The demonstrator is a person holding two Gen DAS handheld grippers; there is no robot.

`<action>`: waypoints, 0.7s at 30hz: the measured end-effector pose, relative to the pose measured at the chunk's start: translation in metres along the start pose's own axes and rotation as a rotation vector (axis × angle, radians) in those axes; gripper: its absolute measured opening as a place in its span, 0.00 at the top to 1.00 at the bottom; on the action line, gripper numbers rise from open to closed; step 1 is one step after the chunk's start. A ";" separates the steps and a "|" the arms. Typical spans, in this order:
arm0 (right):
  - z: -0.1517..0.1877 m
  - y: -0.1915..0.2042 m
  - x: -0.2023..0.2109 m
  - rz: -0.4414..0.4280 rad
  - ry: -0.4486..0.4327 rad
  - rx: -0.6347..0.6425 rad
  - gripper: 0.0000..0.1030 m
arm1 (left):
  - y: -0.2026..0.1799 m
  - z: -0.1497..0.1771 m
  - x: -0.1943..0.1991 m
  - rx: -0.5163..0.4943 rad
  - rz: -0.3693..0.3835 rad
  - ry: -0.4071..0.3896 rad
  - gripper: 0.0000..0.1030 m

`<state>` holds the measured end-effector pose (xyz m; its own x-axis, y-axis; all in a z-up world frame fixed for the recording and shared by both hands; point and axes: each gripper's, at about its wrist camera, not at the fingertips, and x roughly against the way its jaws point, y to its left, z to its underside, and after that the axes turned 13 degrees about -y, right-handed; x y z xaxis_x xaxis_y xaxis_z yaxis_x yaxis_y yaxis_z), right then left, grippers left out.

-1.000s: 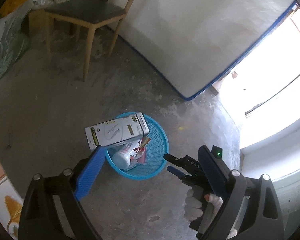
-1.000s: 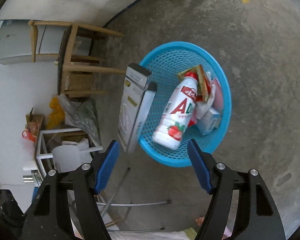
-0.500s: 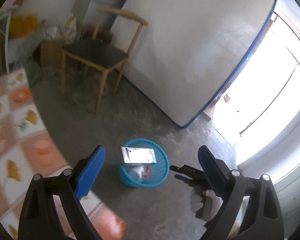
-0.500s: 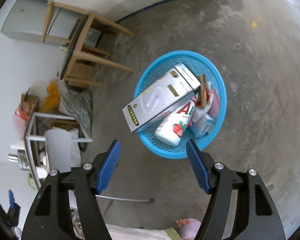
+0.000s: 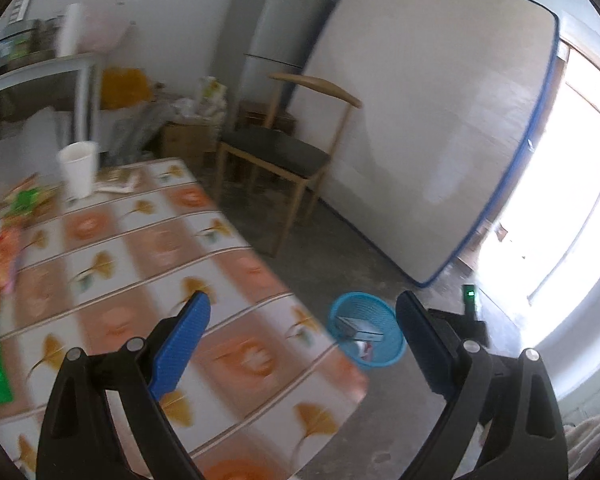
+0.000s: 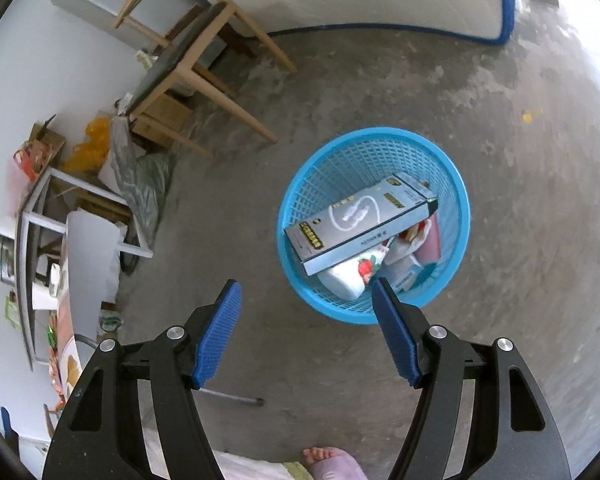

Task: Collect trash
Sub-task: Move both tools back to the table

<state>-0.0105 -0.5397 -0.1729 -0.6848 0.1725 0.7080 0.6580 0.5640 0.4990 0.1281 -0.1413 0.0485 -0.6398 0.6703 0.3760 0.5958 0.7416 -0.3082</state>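
Observation:
A blue mesh basket [image 6: 456,184] stands on the concrete floor. In it lie a long silver box [image 6: 360,220], a white bottle with a strawberry label [image 6: 350,276] and small cartons. My right gripper [image 6: 306,312] is open and empty above the basket's near edge. My left gripper [image 5: 302,320] is open and empty above the table [image 5: 228,344], the basket [image 5: 384,312] far below it. On the table stand a white paper cup [image 5: 78,168] and blurred wrappers [image 5: 20,204] at the left.
A wooden chair [image 5: 276,152] stands by a mattress [image 5: 432,112] that leans on the wall. A grey fridge [image 5: 276,36], boxes and bags fill the far corner. A bright doorway is at the right. A bare foot [image 6: 328,460] shows near the basket.
My left gripper has risen and swung left from the basket to over the table. My right gripper has lifted away from the basket. The silver box has dropped flat into the basket.

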 end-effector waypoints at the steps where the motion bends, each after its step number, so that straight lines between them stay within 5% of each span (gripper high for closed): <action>1: 0.000 0.003 0.001 0.000 -0.004 0.013 0.36 | 0.008 0.002 0.009 0.005 -0.018 -0.007 0.11; 12: 0.014 0.042 0.011 0.036 -0.030 0.112 0.36 | 0.077 0.029 0.070 0.106 -0.174 -0.050 0.11; 21: 0.045 0.139 0.075 -0.070 -0.152 0.377 0.32 | 0.115 0.046 0.122 0.125 -0.285 -0.108 0.11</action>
<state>0.0154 -0.4123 -0.0732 -0.7809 0.2244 0.5830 0.4663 0.8304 0.3051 0.0963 0.0275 0.0187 -0.8241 0.4289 0.3700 0.3253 0.8931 -0.3108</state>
